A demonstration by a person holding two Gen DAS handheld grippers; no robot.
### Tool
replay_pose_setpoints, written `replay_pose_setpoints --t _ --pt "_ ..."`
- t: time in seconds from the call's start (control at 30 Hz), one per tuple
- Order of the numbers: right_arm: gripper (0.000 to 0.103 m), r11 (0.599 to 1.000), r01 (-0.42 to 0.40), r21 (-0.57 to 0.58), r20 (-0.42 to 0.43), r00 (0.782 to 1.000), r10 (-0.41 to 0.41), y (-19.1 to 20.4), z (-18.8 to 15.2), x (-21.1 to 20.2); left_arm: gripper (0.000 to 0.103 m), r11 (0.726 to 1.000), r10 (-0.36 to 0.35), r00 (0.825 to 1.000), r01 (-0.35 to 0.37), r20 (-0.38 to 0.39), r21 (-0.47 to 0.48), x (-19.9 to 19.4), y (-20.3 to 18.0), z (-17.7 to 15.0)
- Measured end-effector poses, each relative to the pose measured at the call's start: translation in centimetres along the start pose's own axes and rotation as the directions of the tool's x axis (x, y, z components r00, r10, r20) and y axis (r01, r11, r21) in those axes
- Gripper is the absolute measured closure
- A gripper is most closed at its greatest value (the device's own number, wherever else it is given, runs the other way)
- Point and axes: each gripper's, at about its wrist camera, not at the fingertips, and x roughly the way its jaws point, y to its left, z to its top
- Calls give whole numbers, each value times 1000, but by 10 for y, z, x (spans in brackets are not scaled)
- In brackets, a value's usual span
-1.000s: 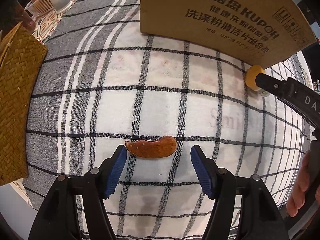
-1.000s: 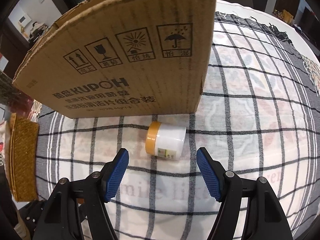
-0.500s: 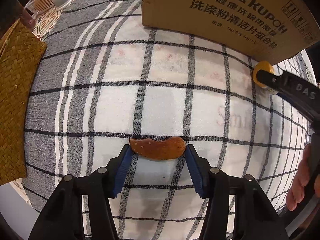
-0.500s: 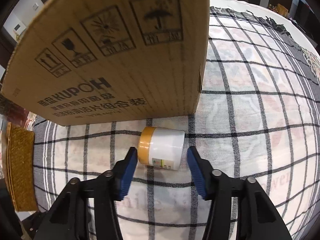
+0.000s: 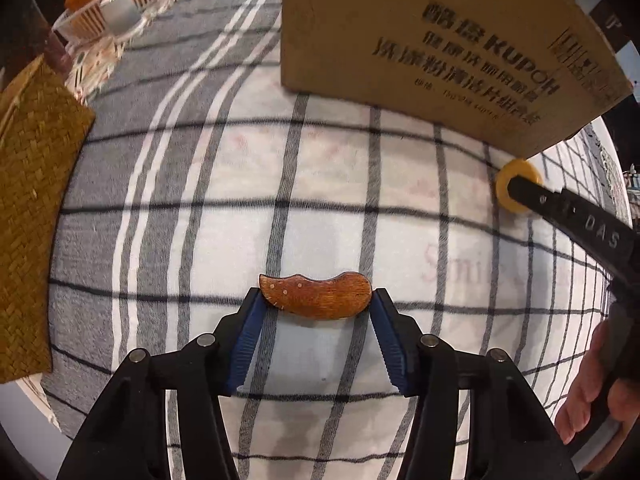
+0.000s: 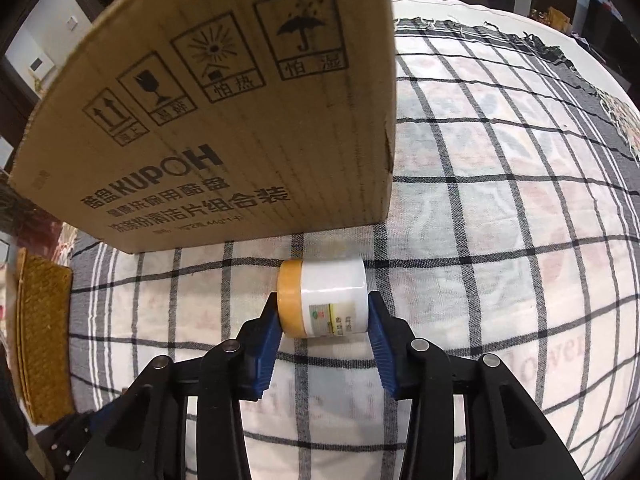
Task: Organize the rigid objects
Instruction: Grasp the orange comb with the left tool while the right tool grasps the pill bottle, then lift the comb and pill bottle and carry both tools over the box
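A small curved brown wooden piece [image 5: 316, 295] lies across the tips of my left gripper [image 5: 316, 304], whose blue pads press on both its ends, just above the checked cloth. A white jar with a yellow lid [image 6: 324, 304] lies on its side, and my right gripper [image 6: 323, 312] is shut on it, one pad on the lid, one on the base. The jar's yellow lid [image 5: 516, 178] and the right gripper's finger also show at the right of the left wrist view. A cardboard box [image 6: 224, 120] stands right behind the jar.
The box [image 5: 436, 40] fills the far middle of the table. A woven straw mat [image 5: 32, 208] lies at the left edge. A white basket with oranges [image 5: 116, 4] stands at the far left. The checked cloth [image 6: 500, 240] stretches off to the right.
Both grippers moved forward and closed: the left onto the wooden piece, the right onto the jar. Both objects now sit between the pads.
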Motion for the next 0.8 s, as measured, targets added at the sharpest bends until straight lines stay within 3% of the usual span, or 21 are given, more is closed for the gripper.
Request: replay_pose_setpoints --t 0.4,0.8 --pt "61 998 -65 9 38 997 65 -7 -19 -36 50 999 -17 988 10 155 48 -24 -5 21" --pt "61 998 -68 -1 131 989 68 6 -16 -71 50 996 -34 947 6 321 88 -72 -19 22"
